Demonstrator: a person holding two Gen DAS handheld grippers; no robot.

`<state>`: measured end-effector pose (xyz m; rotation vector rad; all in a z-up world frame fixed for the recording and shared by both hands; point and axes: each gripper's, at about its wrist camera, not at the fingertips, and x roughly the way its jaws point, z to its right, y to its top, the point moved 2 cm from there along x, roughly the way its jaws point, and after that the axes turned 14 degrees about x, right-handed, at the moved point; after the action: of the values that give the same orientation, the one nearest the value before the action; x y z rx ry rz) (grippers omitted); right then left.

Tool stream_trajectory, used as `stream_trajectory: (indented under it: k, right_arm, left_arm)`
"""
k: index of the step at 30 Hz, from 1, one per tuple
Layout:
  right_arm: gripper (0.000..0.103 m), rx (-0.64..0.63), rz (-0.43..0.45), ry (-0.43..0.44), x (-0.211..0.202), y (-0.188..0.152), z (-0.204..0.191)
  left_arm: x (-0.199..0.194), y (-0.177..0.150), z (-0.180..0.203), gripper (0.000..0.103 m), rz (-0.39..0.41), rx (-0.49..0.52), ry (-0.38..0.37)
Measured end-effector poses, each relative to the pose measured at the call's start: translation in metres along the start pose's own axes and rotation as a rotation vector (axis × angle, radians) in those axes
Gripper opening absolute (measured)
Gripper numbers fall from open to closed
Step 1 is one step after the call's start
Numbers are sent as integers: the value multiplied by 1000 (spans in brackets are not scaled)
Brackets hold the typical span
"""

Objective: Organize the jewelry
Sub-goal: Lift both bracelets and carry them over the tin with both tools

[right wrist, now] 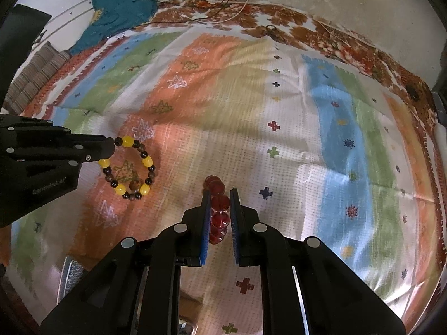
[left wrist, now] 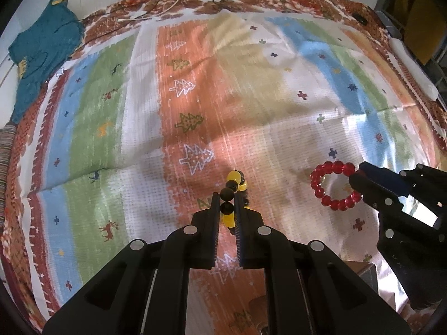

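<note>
Nearest to us, the left gripper (left wrist: pixel 226 199) has its fingers pinched narrow on the yellow and dark bead bracelet (left wrist: pixel 234 192), and the right gripper (right wrist: pixel 219 198) is closed the same way on the red bead bracelet (right wrist: pixel 219 212). Each bracelet hangs as a loop from its fingers, seen whole from the other wrist: the red one at the right (left wrist: pixel 333 184), the yellow one at the left (right wrist: pixel 128 167). Both look lifted clear of the striped cloth (left wrist: pixel 251 97) that covers the surface, though we cannot be sure of the gap. Far left lies a teal garment (left wrist: pixel 44 47), with cables (left wrist: pixel 167 5) along the far edge.

We judge this the carrying step: two pieces picked up, neither yet put down. Next we need a place for them (no box or tray shows plainly, only dim shapes at the near edge), then a steady lowering and a parting of the fingers so the loops do not swing or tangle.
</note>
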<state>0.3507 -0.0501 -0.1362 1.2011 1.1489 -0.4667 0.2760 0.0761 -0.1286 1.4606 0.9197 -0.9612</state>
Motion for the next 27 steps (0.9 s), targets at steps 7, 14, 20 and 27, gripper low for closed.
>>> stream_trajectory:
  k: [7, 14, 20, 27]
  right_arm:
    - [14, 6, 10, -2, -9, -6, -1]
    - [14, 26, 28, -7, -22, -9, 0]
    - [14, 47, 55, -7, -35, -10, 2]
    - [14, 50, 87, -2, -49, -13, 1]
  left_arm:
    - [-10, -6, 0, 9, 10, -15, 0]
    - [-29, -8, 2, 9, 49, -51, -13]
    - [-44, -13, 6, 9, 83, -64, -21]
    - [-68, -20, 11, 9, 146, -80, -31]
